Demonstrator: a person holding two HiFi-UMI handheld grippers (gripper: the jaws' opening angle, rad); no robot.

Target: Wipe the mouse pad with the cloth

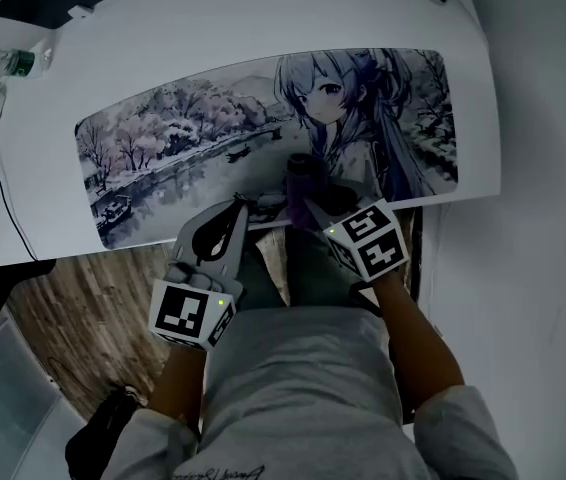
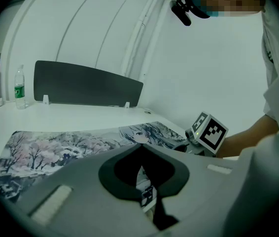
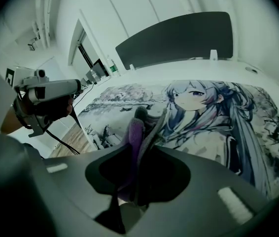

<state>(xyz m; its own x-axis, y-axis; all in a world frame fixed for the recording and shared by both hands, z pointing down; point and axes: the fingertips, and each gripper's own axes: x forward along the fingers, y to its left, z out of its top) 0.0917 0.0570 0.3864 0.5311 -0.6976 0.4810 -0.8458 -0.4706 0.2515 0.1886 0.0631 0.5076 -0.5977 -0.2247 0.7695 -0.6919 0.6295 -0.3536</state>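
A long mouse pad [image 1: 193, 158] printed with a grey landscape and an anime girl lies across the white desk [image 1: 263, 18]. My right gripper [image 1: 308, 203] hovers at the pad's near edge, shut on a purple cloth [image 1: 301, 171]. In the right gripper view the cloth [image 3: 134, 132] stands up between the jaws of the right gripper [image 3: 138, 162], over the mouse pad [image 3: 218, 112]. My left gripper [image 1: 241, 208] sits just left of it at the desk's front edge, its jaws closed with nothing held. In the left gripper view, the left gripper [image 2: 147, 191] points across the mouse pad [image 2: 55, 147].
A dark divider panel [image 2: 87, 85] stands along the desk's back edge. A water bottle [image 1: 8, 63] stands at the far left. A black cable [image 1: 3, 198] hangs off the left side. Wood floor [image 1: 93, 308] and a pale bin [image 1: 3, 388] lie below the desk.
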